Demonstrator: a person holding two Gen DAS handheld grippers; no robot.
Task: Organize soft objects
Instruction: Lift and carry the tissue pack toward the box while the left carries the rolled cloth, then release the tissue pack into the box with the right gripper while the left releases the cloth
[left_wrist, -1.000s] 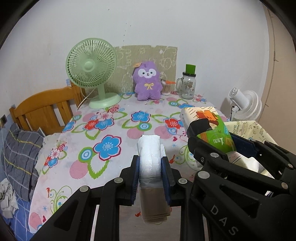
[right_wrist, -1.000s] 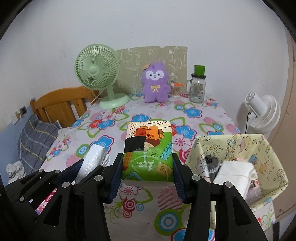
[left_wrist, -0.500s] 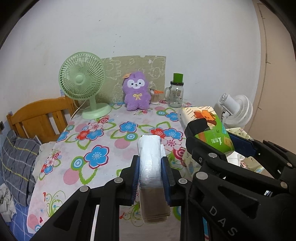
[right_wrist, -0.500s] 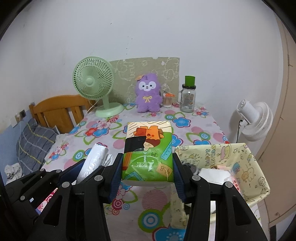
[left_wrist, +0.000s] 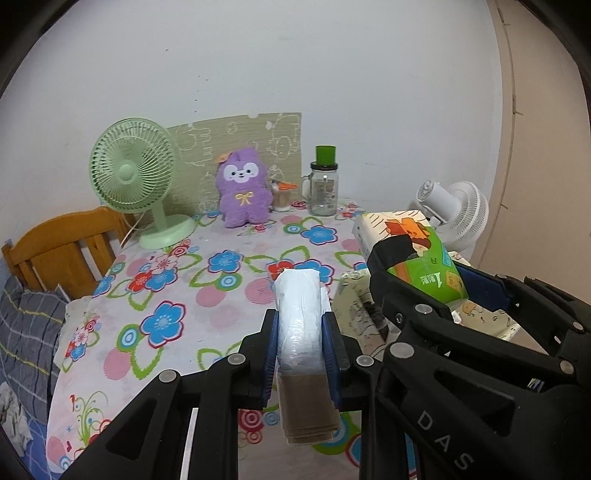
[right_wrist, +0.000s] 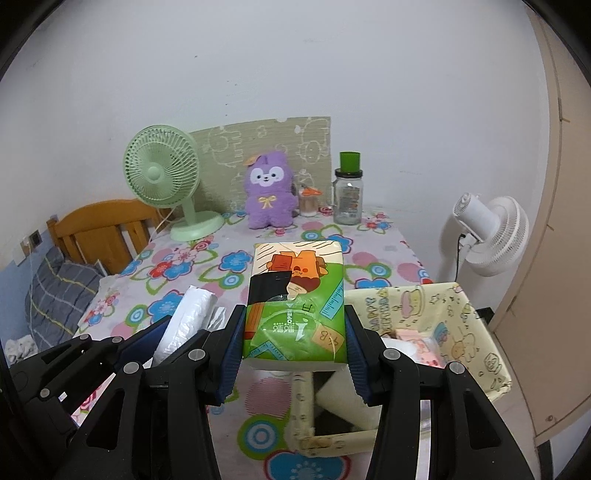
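Left gripper (left_wrist: 300, 349) clamped on white plastic-wrapped pack (left_wrist: 300, 321), held above floral tabletop (left_wrist: 177, 295). Right gripper (right_wrist: 293, 349) gripping green tissue pack (right_wrist: 295, 306), at 3 o'clock of the other; yellow fabric bin (right_wrist: 450, 325) at 4 o'clock.

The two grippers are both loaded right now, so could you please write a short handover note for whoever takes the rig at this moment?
Left gripper: shut on the white plastic-wrapped pack, held above the floral tablecloth.
Right gripper: shut on the green tissue pack, also held in the air.
Yellow fabric basket: at the table's right edge, already holding some white and pink soft items.
Done: both packs picked up.
Left: likely both packs go into the basket. The purple plush toy sits at the back by the green fan; it may need sorting too.
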